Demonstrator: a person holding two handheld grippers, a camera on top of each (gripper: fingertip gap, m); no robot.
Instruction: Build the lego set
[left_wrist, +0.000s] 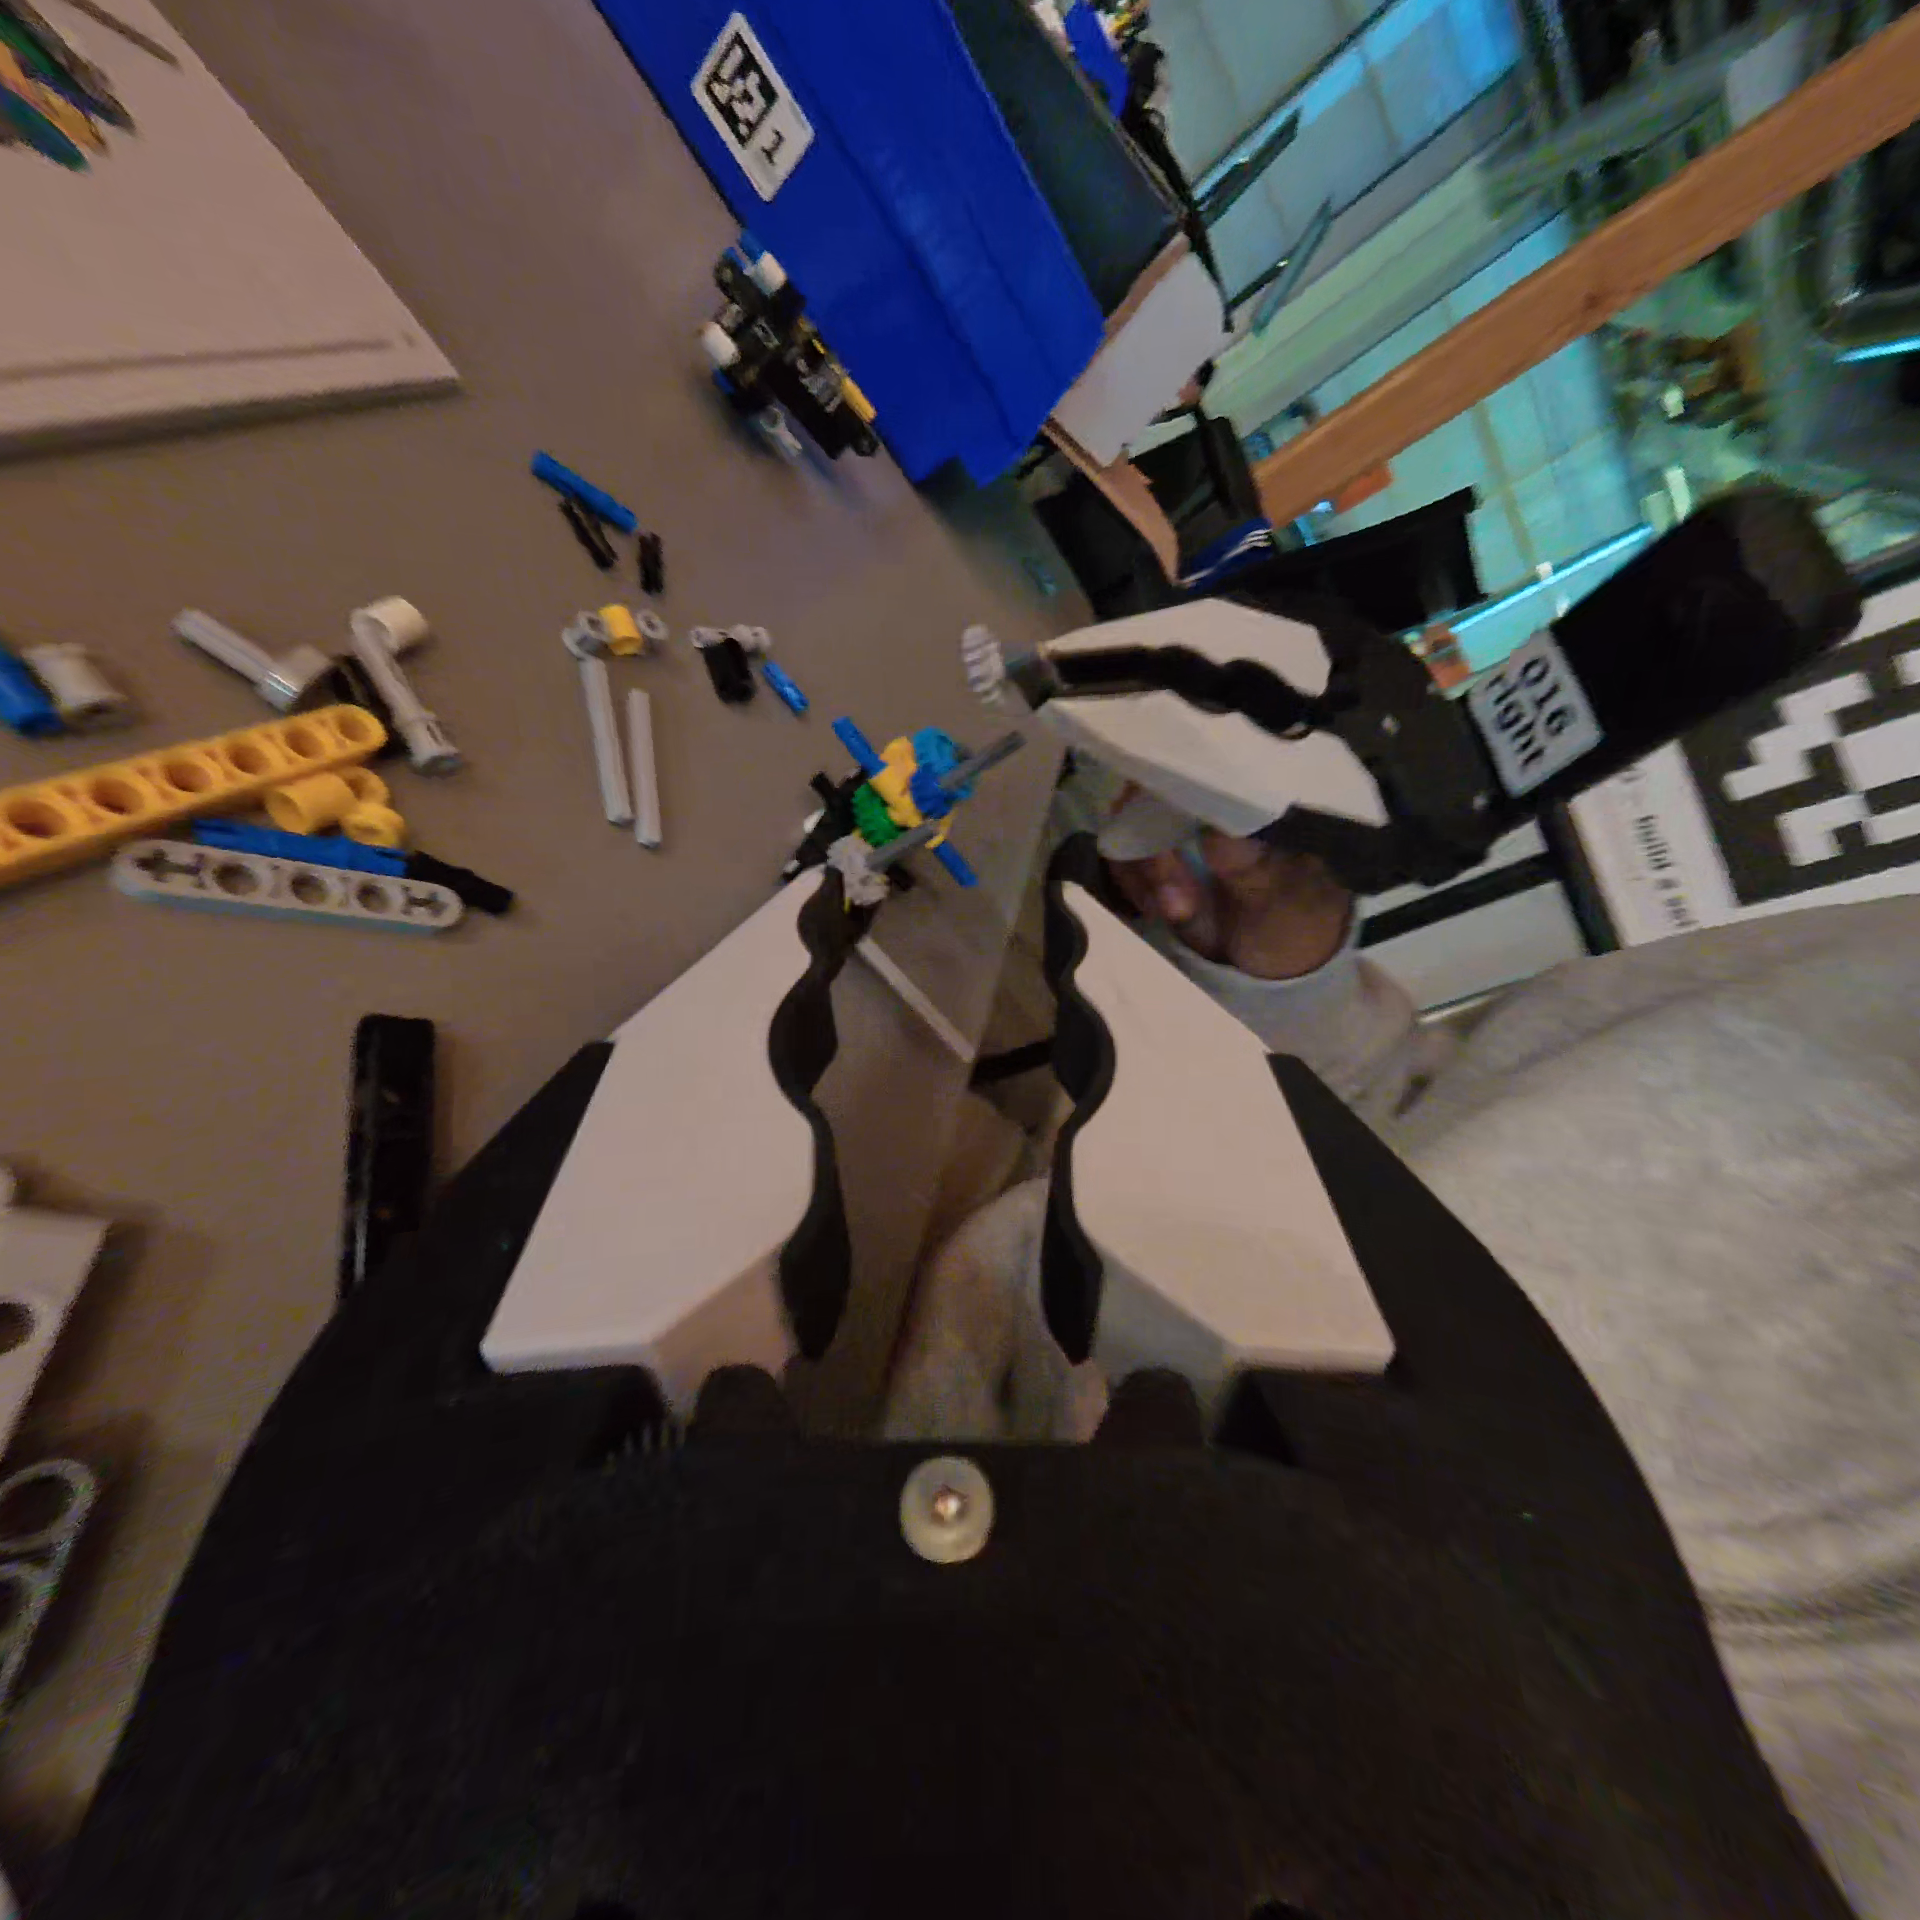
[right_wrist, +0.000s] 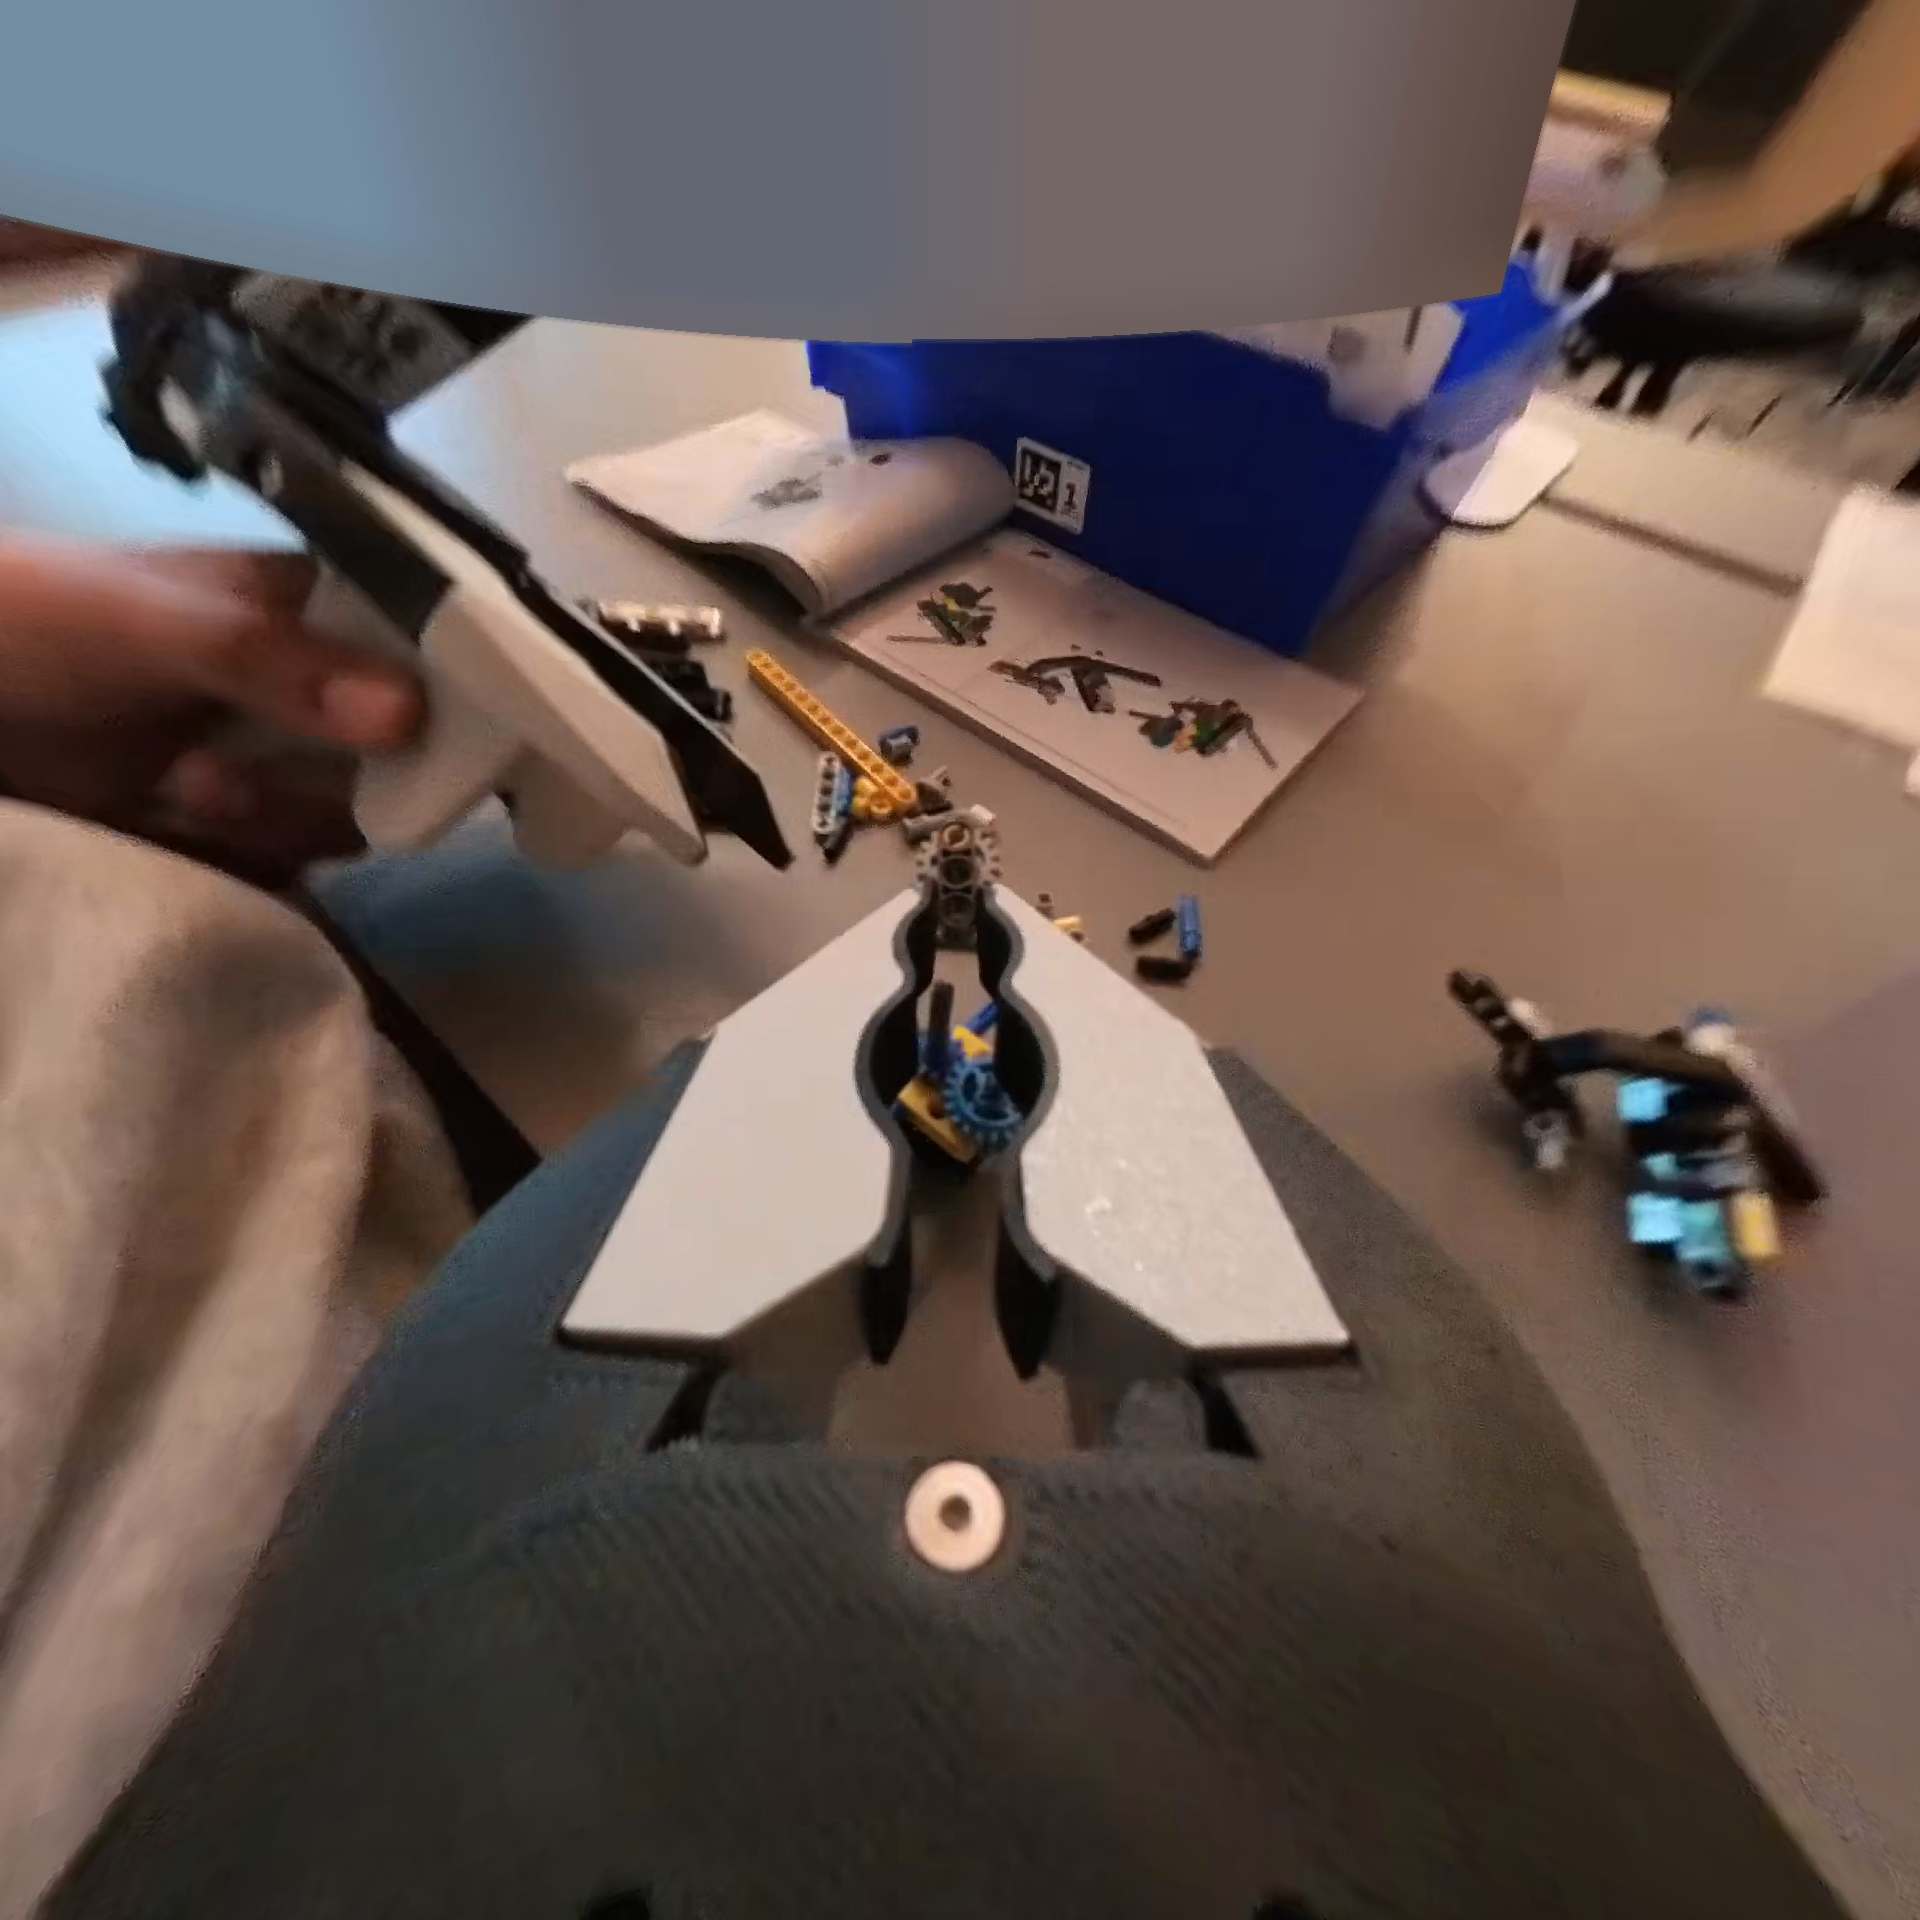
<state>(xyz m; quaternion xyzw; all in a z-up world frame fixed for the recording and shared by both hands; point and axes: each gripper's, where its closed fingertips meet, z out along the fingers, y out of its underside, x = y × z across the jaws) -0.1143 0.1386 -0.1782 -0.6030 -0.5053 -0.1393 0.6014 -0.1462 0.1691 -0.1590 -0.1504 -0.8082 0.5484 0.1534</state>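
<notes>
A small blue, yellow and green gear assembly (left_wrist: 909, 795) rests on the grey table near its edge, right at my left fingertip (left_wrist: 842, 894). My left gripper (left_wrist: 951, 899) is open around nothing; it also shows in the right wrist view (right_wrist: 738, 852). My right gripper (right_wrist: 956, 904) is shut on a grey gear (right_wrist: 956, 868) with a short axle. In the left wrist view the right gripper (left_wrist: 1039, 681) holds the gear (left_wrist: 980, 665) just above and right of the assembly. Through the right fingers the assembly (right_wrist: 961, 1101) shows below.
A yellow beam (left_wrist: 187, 774), a grey beam (left_wrist: 281, 883), and loose axles and pins lie on the table. A black sub-assembly (left_wrist: 784, 353) stands by a blue bin (left_wrist: 914, 239). An open instruction booklet (right_wrist: 1091, 707) lies beyond. A person's hand (right_wrist: 208, 675) and grey sleeve are close. My hands' fingertips stand some 6 cm from each other.
</notes>
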